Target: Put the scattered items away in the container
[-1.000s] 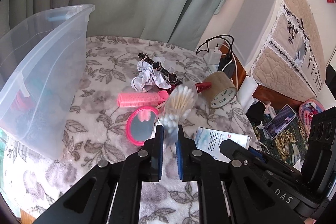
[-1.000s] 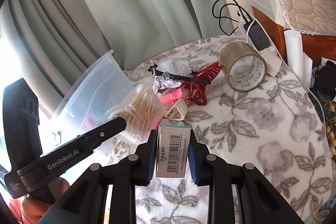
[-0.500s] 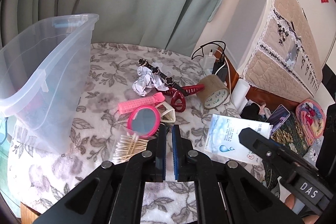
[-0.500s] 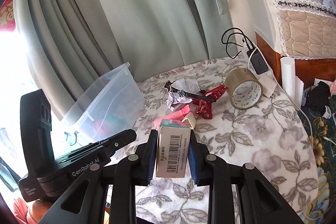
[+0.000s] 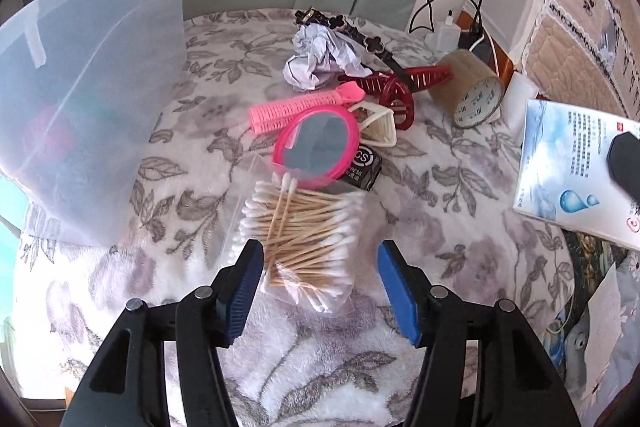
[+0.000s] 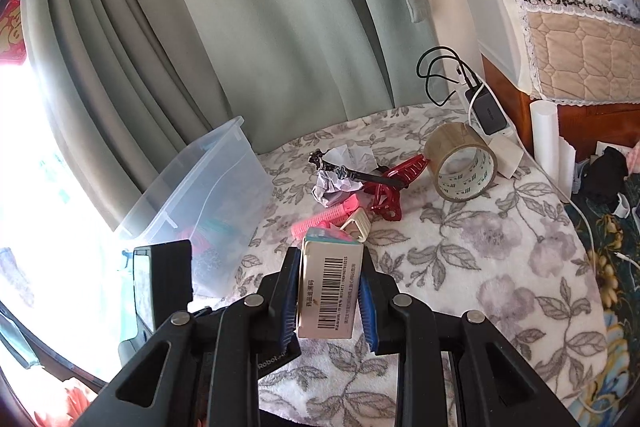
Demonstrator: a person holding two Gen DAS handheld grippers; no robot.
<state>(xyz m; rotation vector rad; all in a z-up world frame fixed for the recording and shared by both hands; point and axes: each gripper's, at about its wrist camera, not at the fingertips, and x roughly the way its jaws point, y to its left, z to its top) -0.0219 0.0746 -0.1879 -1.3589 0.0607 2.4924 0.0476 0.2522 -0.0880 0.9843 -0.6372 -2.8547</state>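
Note:
My left gripper [image 5: 320, 261] is open, its jaws on either side of a clear bag of cotton swabs [image 5: 304, 231] lying on the floral cloth. My right gripper [image 6: 329, 297] is shut on a white box with a barcode [image 6: 328, 291], held above the cloth; that box also shows in the left wrist view [image 5: 568, 167]. The clear plastic container [image 5: 88, 87] stands at the left, also in the right wrist view [image 6: 200, 203], with red and teal items inside. A pink mirror [image 5: 318, 145], pink roller [image 5: 296, 107], red hair claw [image 5: 394, 87] and crumpled paper [image 5: 320, 59] lie scattered.
A roll of brown tape [image 5: 474, 93] lies at the right, also in the right wrist view [image 6: 462, 161]. A black clover hair clip [image 5: 352, 33], a cream clip [image 5: 380, 127] and a small black packet [image 5: 362, 167] lie nearby. Chargers and cables [image 6: 476, 99] sit at the back edge. Curtains hang behind.
My left gripper was shut on the swab bag and held it up; it lowered, opened wide, and the bag now lies on the cloth. My right gripper pulled back, still holding the box.

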